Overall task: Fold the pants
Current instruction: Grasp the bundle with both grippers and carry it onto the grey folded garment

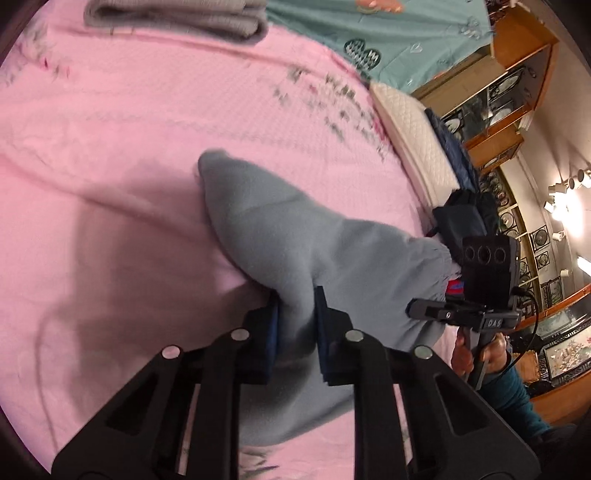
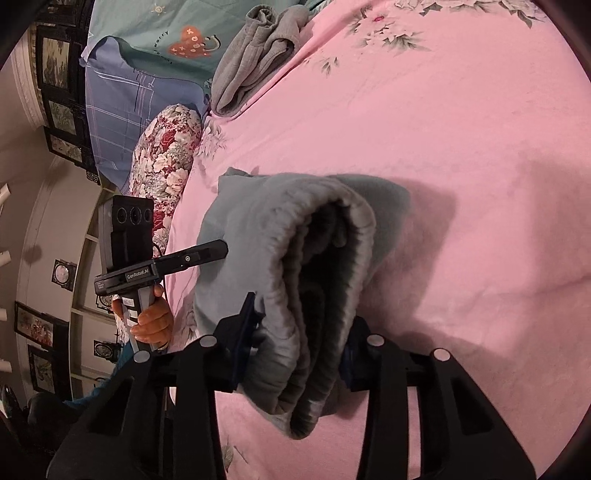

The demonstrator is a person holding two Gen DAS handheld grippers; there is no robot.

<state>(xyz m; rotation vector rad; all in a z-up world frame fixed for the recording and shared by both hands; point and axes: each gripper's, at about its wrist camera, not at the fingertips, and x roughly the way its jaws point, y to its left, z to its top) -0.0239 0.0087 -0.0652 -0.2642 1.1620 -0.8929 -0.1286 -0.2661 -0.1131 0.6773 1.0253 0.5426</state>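
Observation:
Grey fleece pants (image 1: pixel 295 243) lie bunched and partly folded on the pink bedsheet (image 1: pixel 110 166). My left gripper (image 1: pixel 295 314) is shut on a fold of the pants and holds it just above the sheet. In the right wrist view the elastic waistband end of the pants (image 2: pixel 314 266) is doubled over in thick layers. My right gripper (image 2: pixel 299 336) is shut on that waistband bundle. The right gripper also shows in the left wrist view (image 1: pixel 424 308), at the pants' waistband edge. The left gripper shows in the right wrist view (image 2: pixel 218 251), at the pants' far side.
A folded grey garment (image 1: pixel 177 16) lies at the far side of the bed, also in the right wrist view (image 2: pixel 255 55). A floral pillow (image 2: pixel 166 173) and a teal blanket (image 1: pixel 369 33) lie along the bed's head. Wooden shelves (image 1: pixel 509 92) stand beyond the bed's edge.

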